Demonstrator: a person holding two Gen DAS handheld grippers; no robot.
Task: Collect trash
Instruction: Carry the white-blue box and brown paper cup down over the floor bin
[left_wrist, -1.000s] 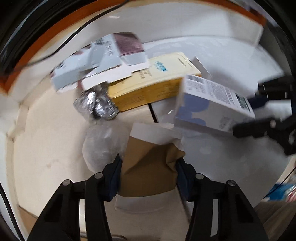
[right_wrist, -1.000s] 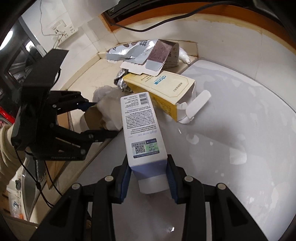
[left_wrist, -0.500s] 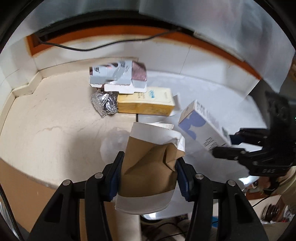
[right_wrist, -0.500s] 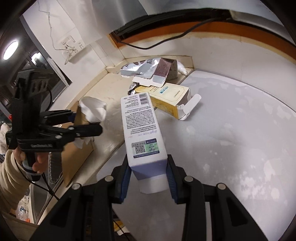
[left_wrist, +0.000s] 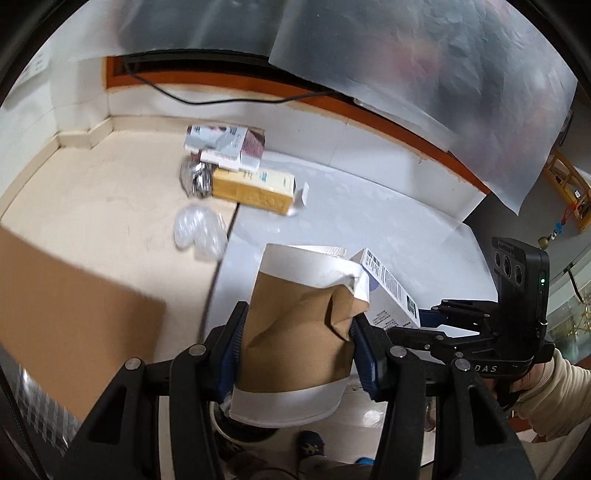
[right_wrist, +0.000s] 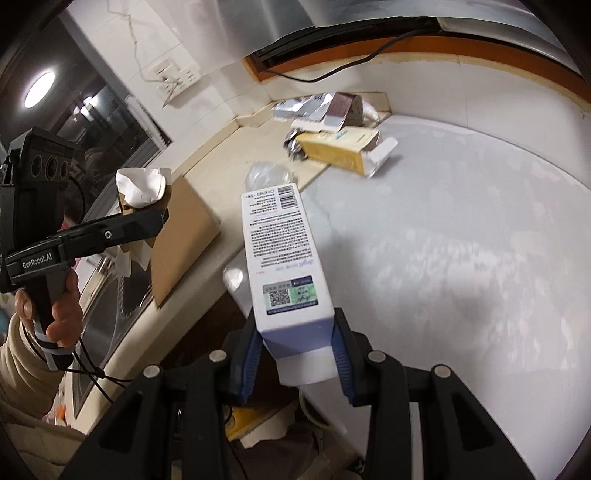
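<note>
Counter (right_wrist: 461, 229): beige part meeting a white-grey part. Yellow carton (right_wrist: 341, 146) lies across that seam, end flap open. Crumpled foil (right_wrist: 293, 144) touching the carton's closed end. Flattened white and maroon packaging (right_wrist: 321, 107) just behind the carton, towards the corner. Clear plastic wrap (left_wrist: 197, 230) near the carton's front, on beige. Brown cardboard sheet (right_wrist: 181, 236) at the counter edge, well apart from the carton.

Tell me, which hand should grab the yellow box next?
Neither yet: the left gripper holds a crushed paper cup, the right gripper a white carton. The yellow box lies far off.

Brown-and-white paper cup (left_wrist: 295, 332), yellow box (left_wrist: 255, 188)
</note>
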